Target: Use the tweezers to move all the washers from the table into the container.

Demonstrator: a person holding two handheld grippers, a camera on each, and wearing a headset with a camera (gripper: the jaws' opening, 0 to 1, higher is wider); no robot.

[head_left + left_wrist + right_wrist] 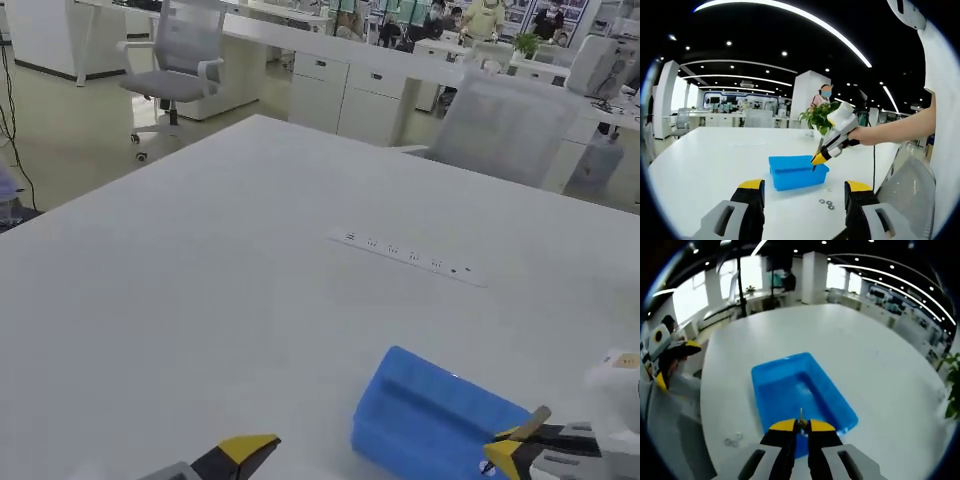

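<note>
— Washers [732,440], where?
— Small loose cluster, flat on the table [200,300], just left of the blue container [790,385] in the right gripper view, near it, not touching. Left gripper [805,186] low at the near edge, jaws spread wide, holding nothing. Right gripper [801,426] pinched tight on the tweezers [801,414], tips over the container's inside; load in the tips, if any, too small to make out
— Likely trouble?
— Thin rings on a smooth white top: easy to skid or flick away under a slanted nip. Risk too of the tweezers twisting in the clamp
— Room?
— Open office: mesh chair [180,60], desks, socket strip [410,255] on the top, potted plant [527,42], strip lights overhead
</note>
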